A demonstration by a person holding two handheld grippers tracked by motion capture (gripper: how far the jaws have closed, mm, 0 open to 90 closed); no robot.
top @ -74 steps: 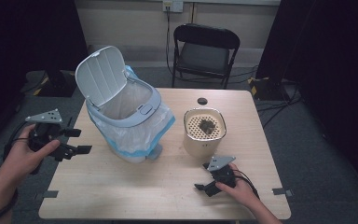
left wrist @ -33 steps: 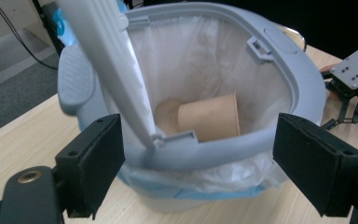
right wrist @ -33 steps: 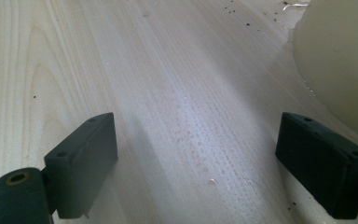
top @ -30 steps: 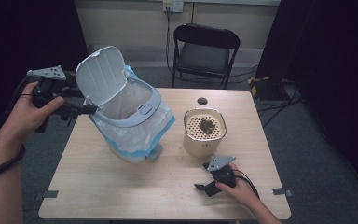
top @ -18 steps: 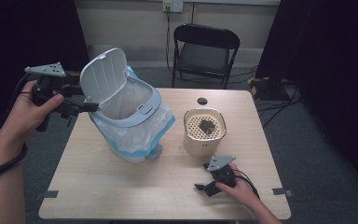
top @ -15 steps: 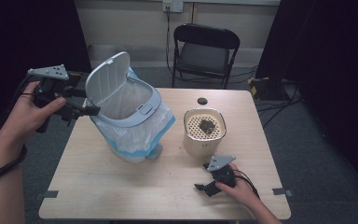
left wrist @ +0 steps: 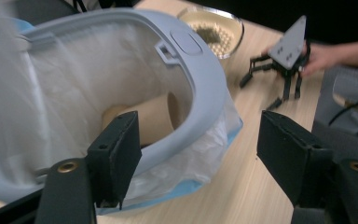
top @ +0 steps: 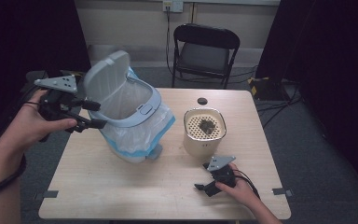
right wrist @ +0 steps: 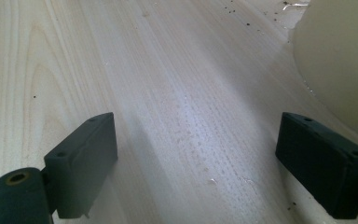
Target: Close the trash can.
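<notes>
Bin (top: pixel 130 116): we are seeing it standing on the left half of the table (top: pixel 121 186), tilting a little, with a white liner (top: pixel 135 140) hanging out under its grey-blue rim.
Lid (top: pixel 103 81): it is standing up, hinged at the bin's far-left side, leaning over the opening.
Inside the bin: from the left gripper view we are looking at a cardboard tube (left wrist: pixel 144 119) lying in the liner.
Left gripper (top: pixel 91 114): we are holding it at the bin's left, just beside the lid. Its jaws have just been closing, yet they are standing apart; one is overlapping the rim in its own view, and we cannot tell whether it is touching.
Pot (top: pixel 205 133): this cream canister is standing right of the bin, apart from it, with a perforated top carrying a dark clump.
Right gripper (top: pixel 205 187): we are resting it on the table near the pot, jaws spread wide over bare wood, pinching nothing.
Chair (top: pixel 205 51): it is standing beyond the table's far edge.
</notes>
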